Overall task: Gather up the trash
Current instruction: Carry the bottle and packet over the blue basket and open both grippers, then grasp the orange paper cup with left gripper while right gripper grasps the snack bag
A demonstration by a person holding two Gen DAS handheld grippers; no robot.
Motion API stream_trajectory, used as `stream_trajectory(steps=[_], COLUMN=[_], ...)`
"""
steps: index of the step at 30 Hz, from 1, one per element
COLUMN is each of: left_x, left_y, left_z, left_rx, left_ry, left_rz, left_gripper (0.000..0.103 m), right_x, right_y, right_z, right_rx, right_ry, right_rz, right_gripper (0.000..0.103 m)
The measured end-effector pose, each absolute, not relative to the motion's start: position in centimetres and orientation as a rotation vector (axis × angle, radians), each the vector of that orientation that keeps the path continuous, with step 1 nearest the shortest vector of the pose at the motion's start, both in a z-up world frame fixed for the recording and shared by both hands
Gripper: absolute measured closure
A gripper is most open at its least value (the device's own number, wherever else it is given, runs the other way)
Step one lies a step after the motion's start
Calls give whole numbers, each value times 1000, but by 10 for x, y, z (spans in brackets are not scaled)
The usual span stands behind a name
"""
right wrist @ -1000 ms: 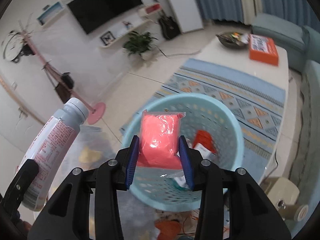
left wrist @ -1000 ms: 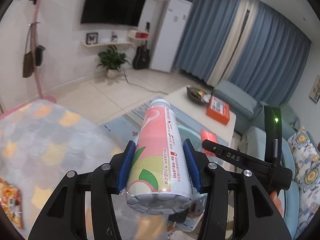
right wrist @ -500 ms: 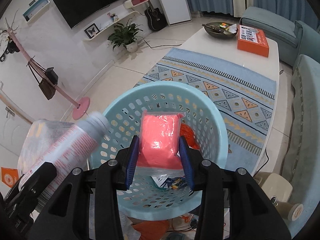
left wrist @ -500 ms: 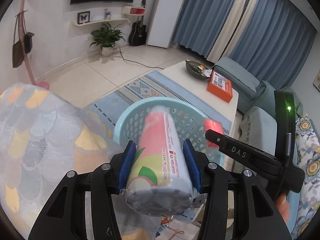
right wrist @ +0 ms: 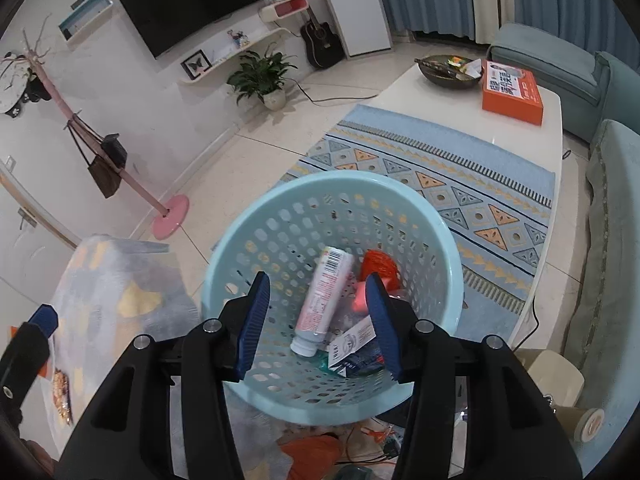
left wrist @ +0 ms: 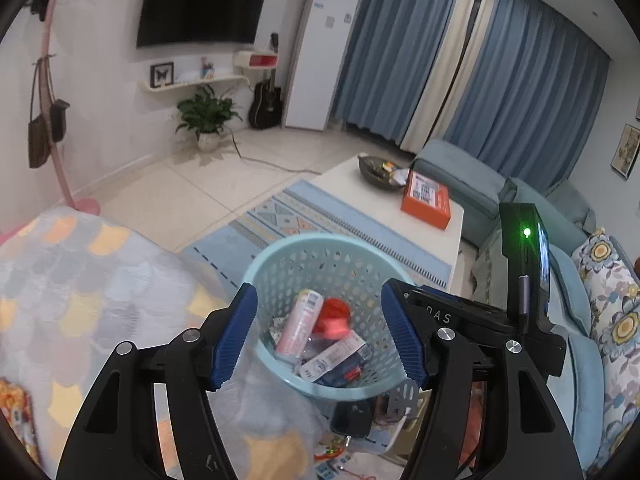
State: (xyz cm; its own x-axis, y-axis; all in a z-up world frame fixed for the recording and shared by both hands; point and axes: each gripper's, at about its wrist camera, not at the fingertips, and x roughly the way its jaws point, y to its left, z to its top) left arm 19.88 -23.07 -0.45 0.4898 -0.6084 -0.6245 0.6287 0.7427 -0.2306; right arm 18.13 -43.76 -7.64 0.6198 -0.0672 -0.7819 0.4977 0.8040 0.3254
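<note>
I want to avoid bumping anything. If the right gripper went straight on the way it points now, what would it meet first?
Probably the pink bottle lying in the light blue basket. The right gripper is open and empty, aimed down through the basket's mouth, with nothing visible above the trash. Depth is hard to judge.

The tiled floor carries a patterned rug, a potted plant, a pink coat stand, a guitar, and the blue basket, which stands beside a cloth-covered table.
</note>
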Motion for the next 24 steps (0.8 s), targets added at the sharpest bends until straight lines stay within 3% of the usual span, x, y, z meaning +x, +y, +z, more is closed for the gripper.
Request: stream_trajectory(steps=[5,10,24], left_x=[188,180,183], left_y=[-192,-148,52], left_z=[18,40,59], left_rx=[-12,-50,-164], left_ry=[687,632,526], left_rz=[-723,-665,-252], left_gripper=[40,38,14], right_x=[177,176,187], right_y=[-408,-361,-162], right_z=[-47,-9,50], right_rx=[520,455,128], right_ry=[804,741,609], right_rz=[-288,-204,155], right_gripper=[56,49,35])
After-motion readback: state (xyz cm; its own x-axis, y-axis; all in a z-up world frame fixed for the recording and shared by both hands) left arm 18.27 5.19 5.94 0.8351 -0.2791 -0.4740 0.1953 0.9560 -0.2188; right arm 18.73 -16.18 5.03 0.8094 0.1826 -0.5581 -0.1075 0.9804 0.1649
